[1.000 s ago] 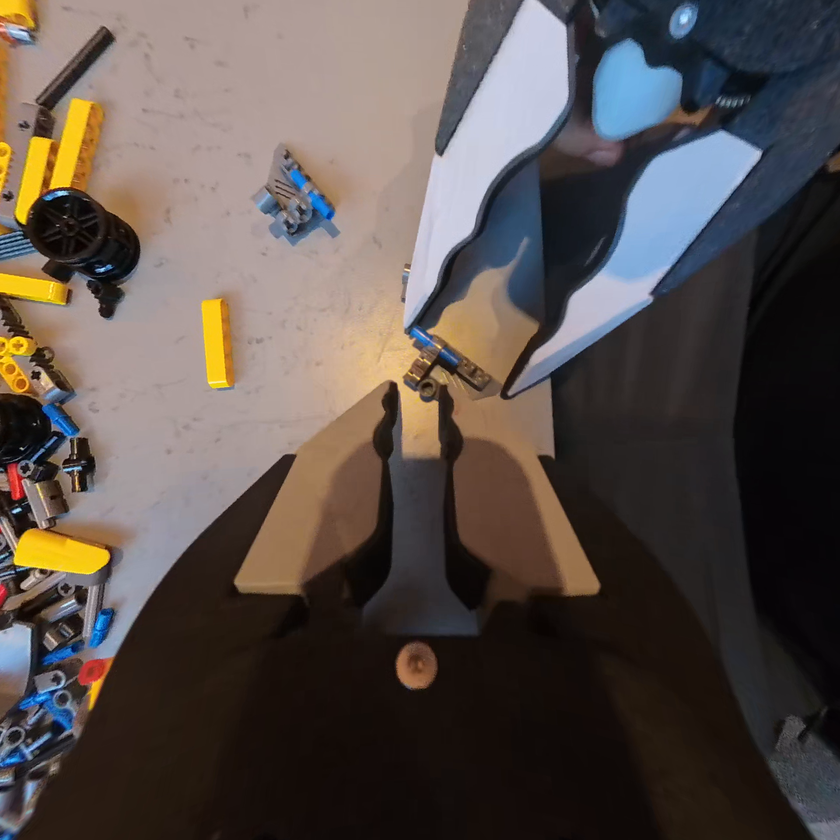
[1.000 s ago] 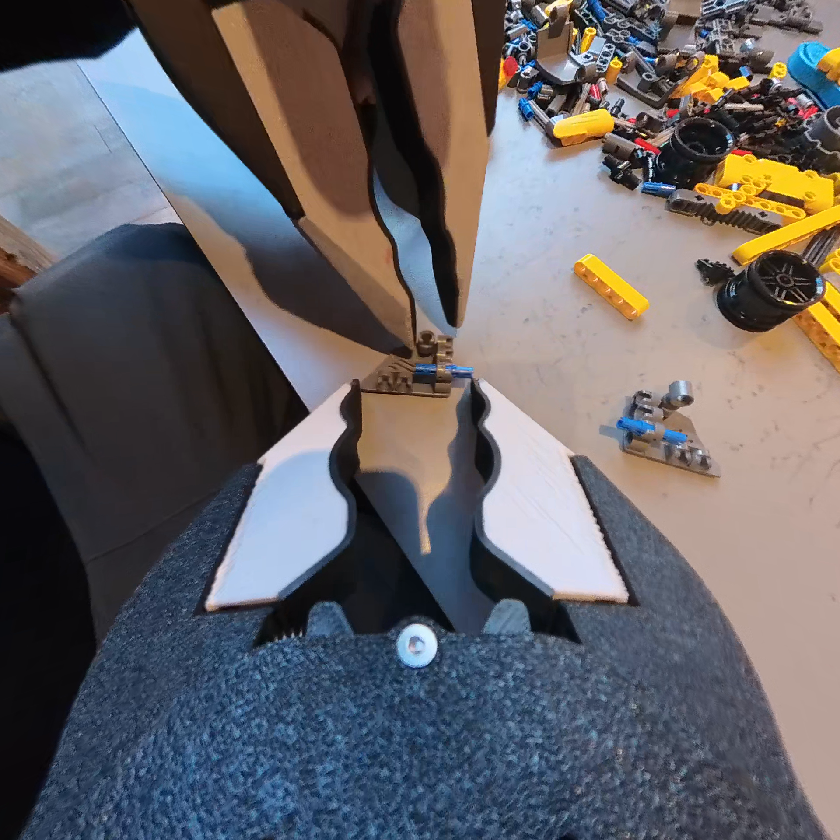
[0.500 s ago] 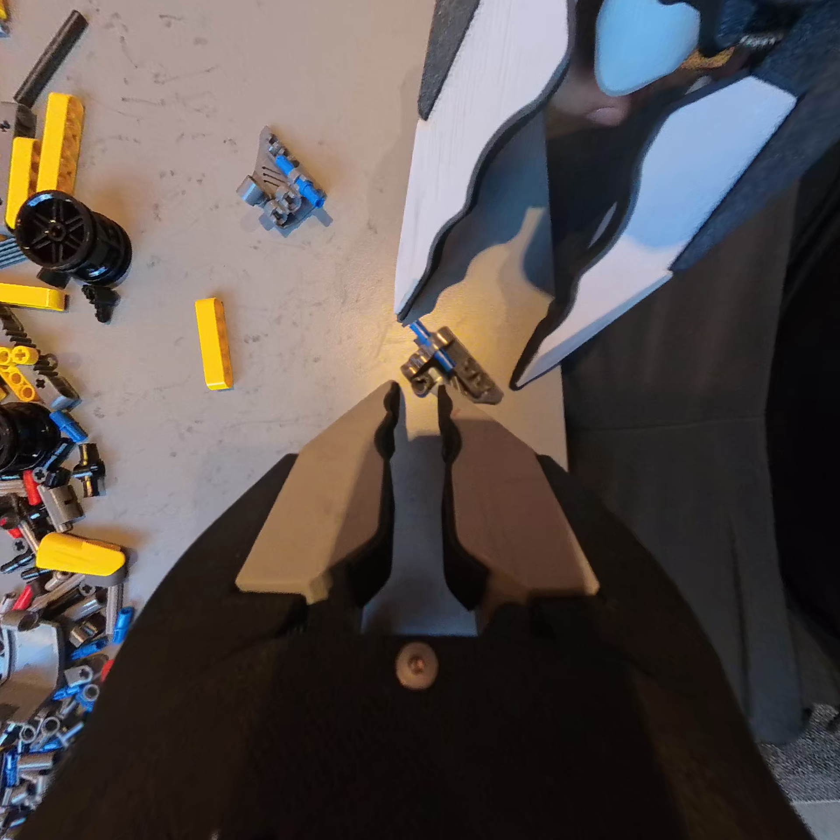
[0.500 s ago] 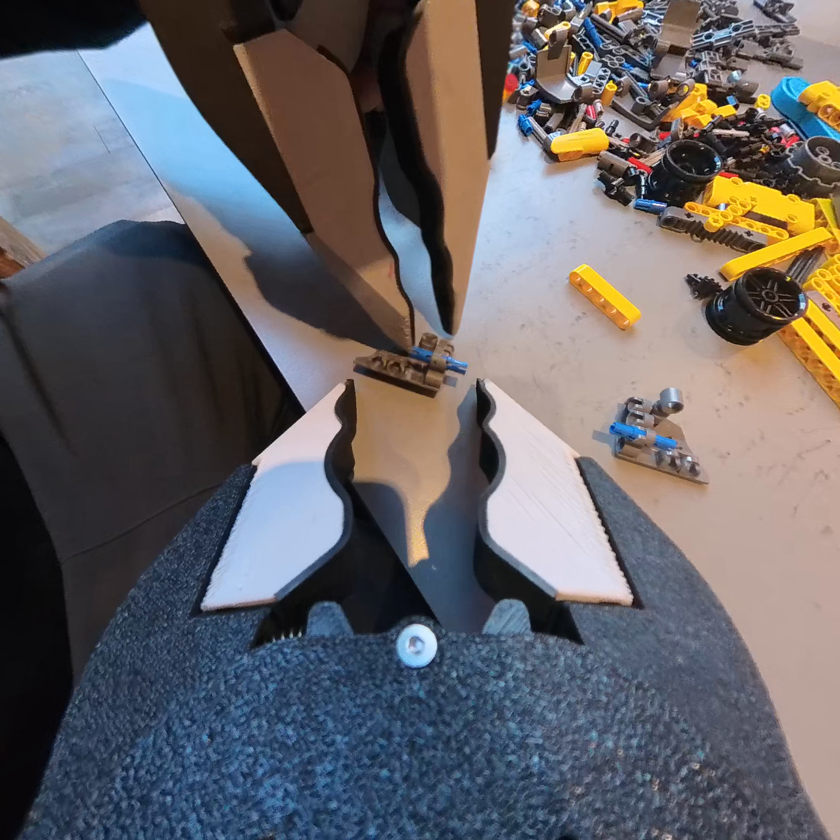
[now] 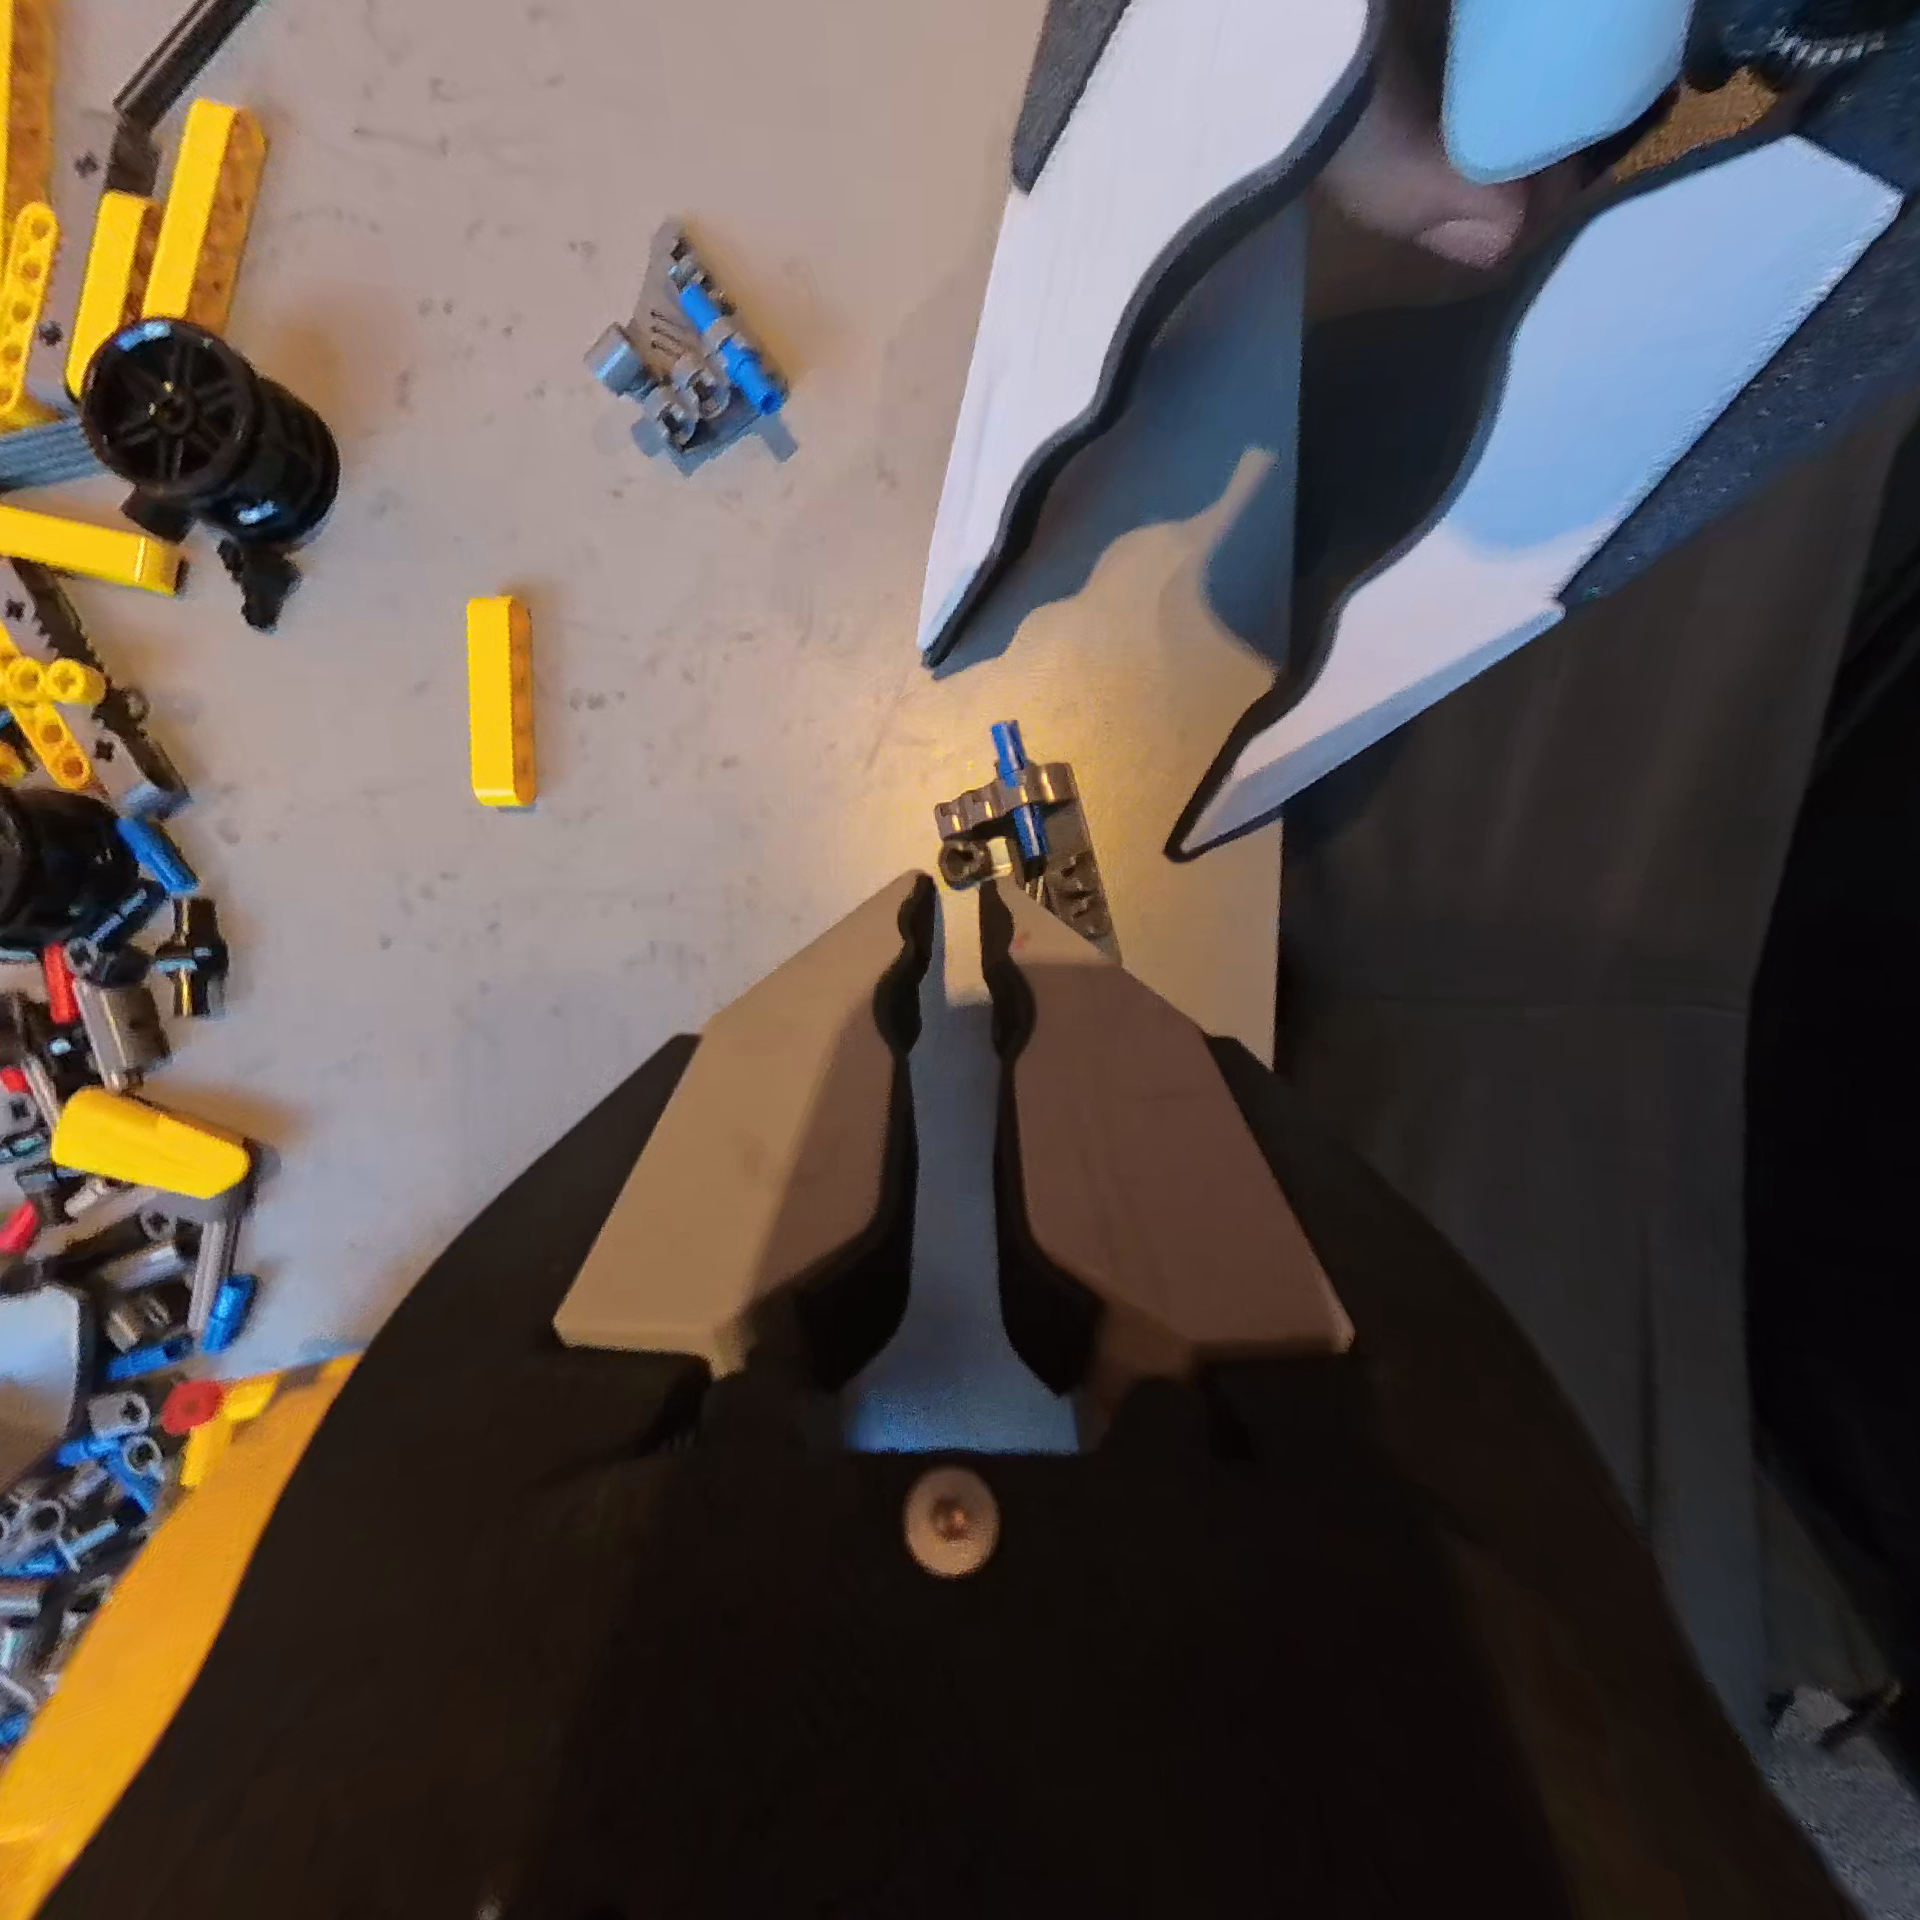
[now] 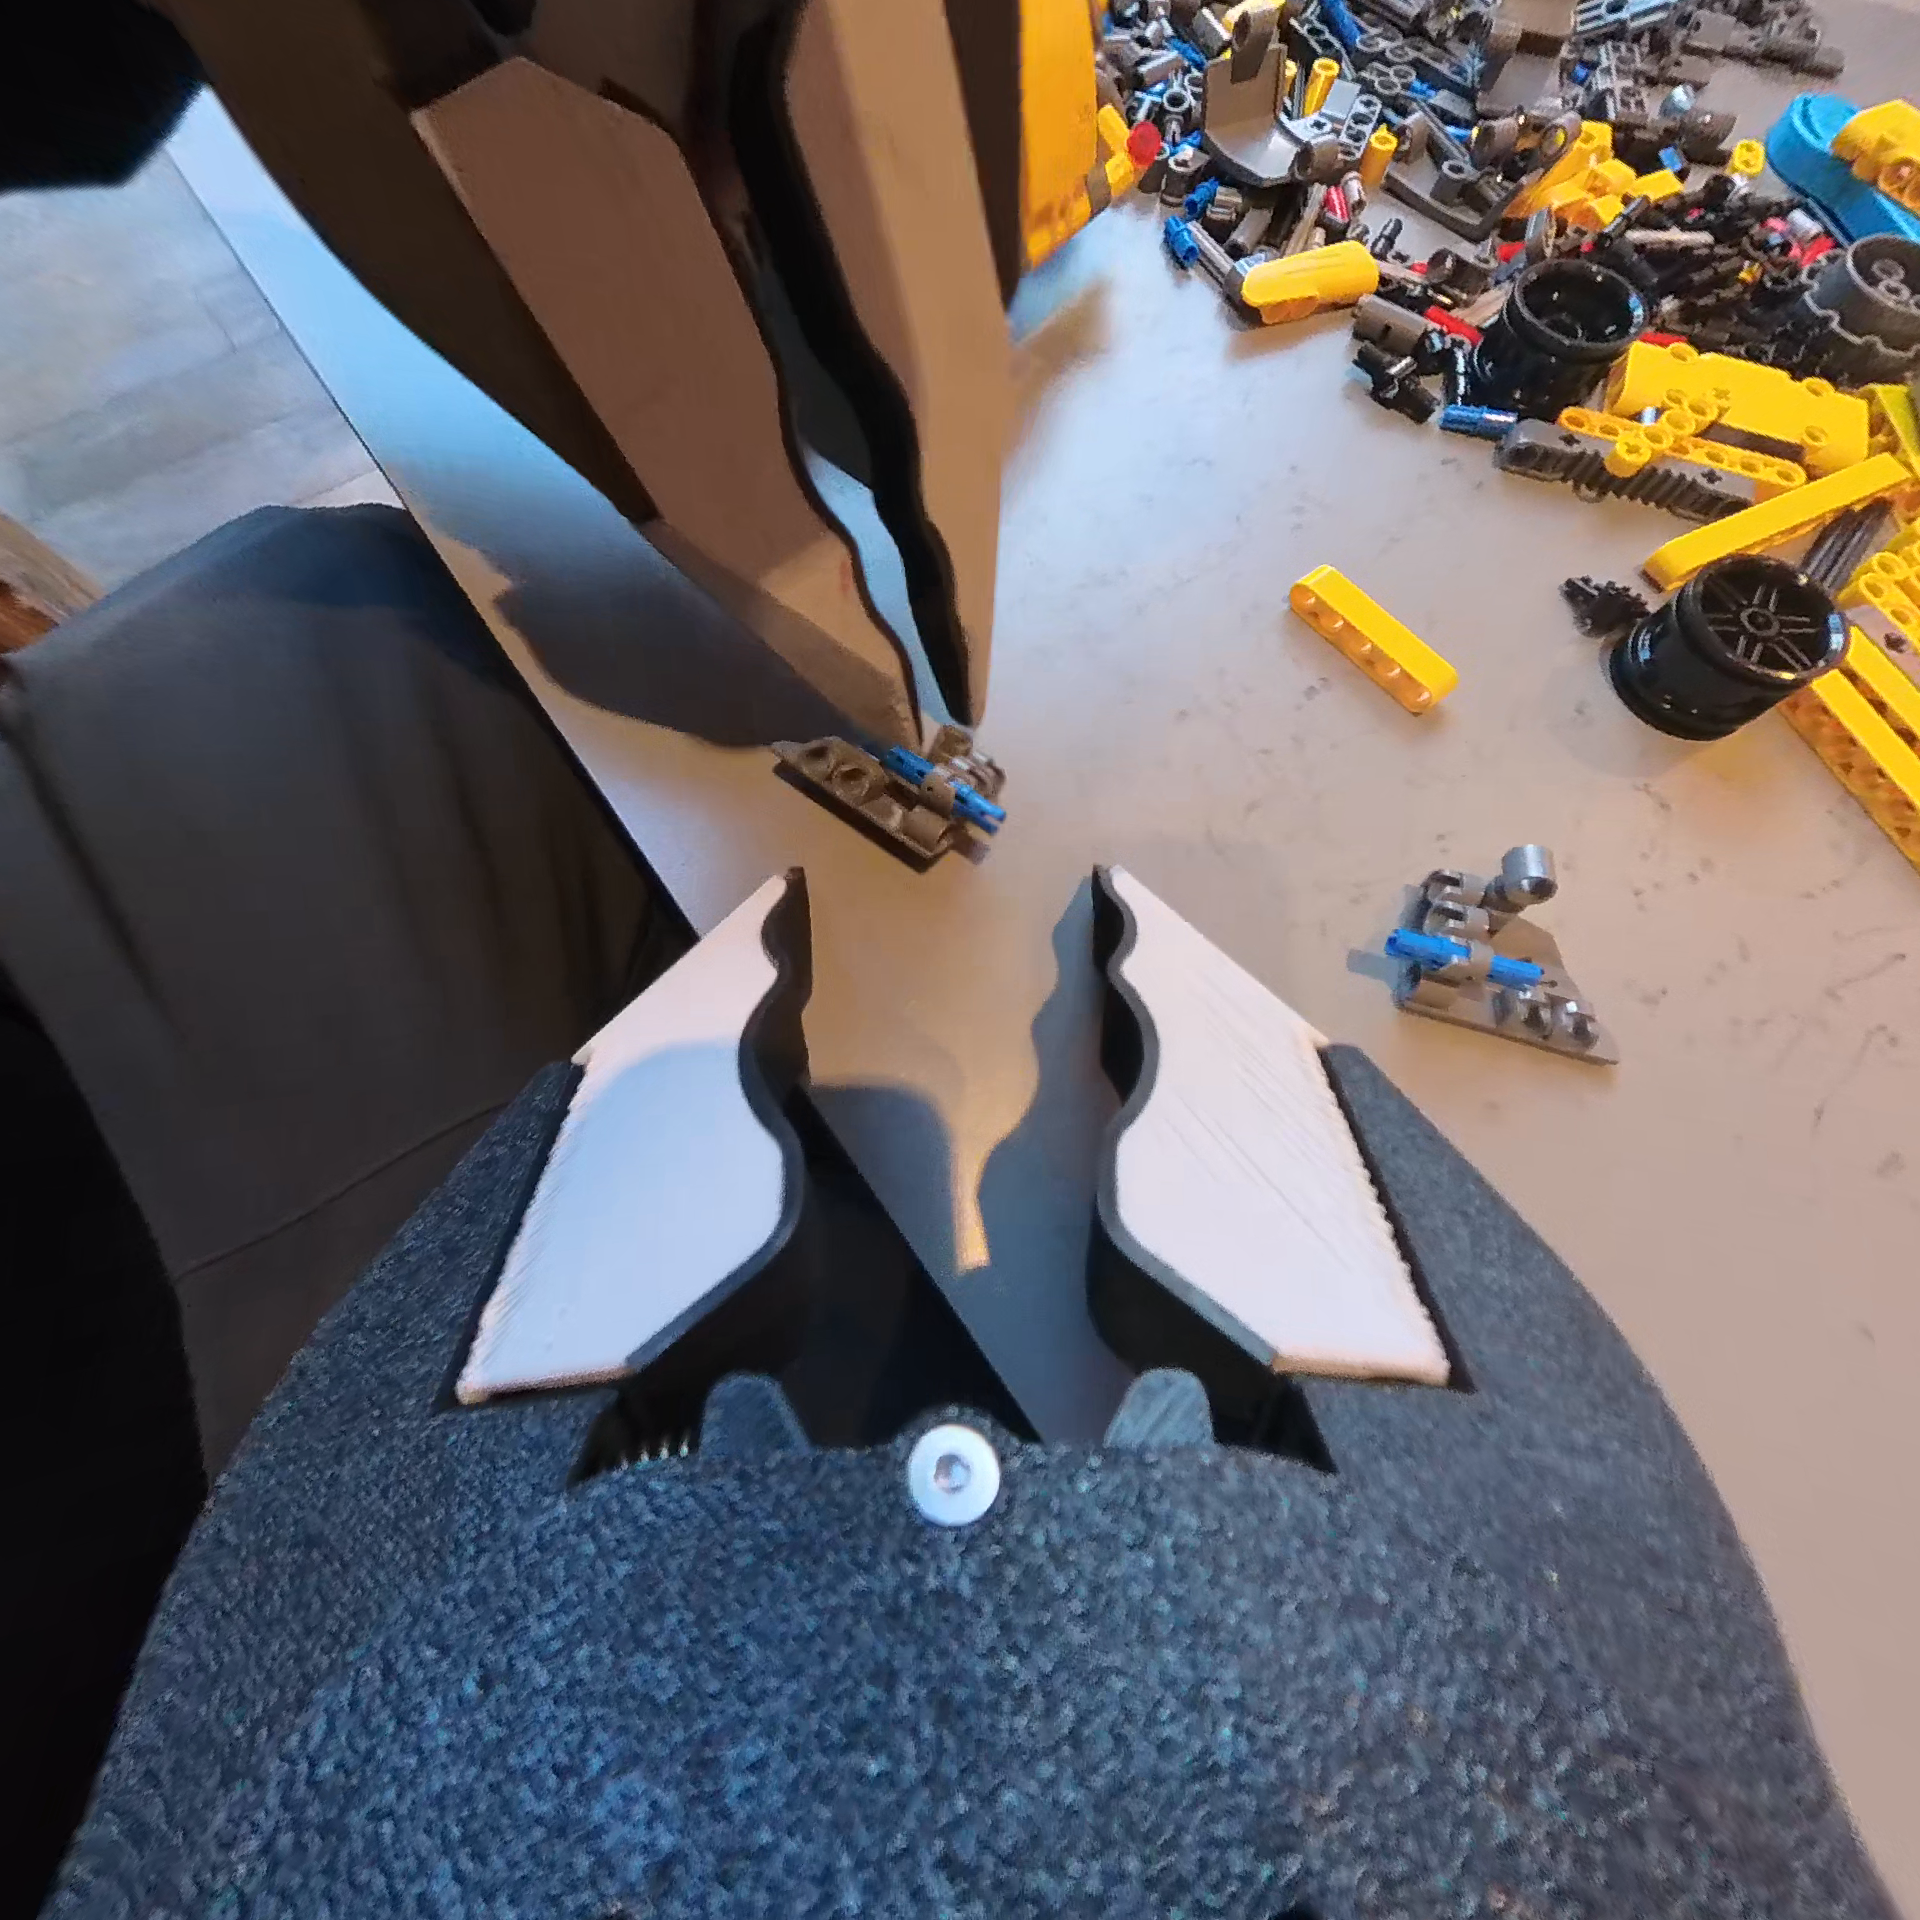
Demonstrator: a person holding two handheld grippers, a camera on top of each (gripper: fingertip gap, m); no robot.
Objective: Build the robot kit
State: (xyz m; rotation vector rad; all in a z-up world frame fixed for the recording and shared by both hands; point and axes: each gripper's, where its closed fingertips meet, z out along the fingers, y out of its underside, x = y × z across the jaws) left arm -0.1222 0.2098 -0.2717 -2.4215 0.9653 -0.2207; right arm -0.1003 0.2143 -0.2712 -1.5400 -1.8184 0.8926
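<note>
Grey brick assembly with a blue pin (image 5: 1023, 847) sits at frame centre on the worktop (image 5: 644, 935), pinched by the left claw (image 5: 958, 902)'s nearly closed tips. Just beyond, the right claw (image 6: 948, 883) gapes, touching nothing.

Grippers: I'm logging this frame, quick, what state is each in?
Left gripper: closed on one end of the small grey assembly with blue pins, near the table edge.
Right gripper: open, holding nothing.
</note>
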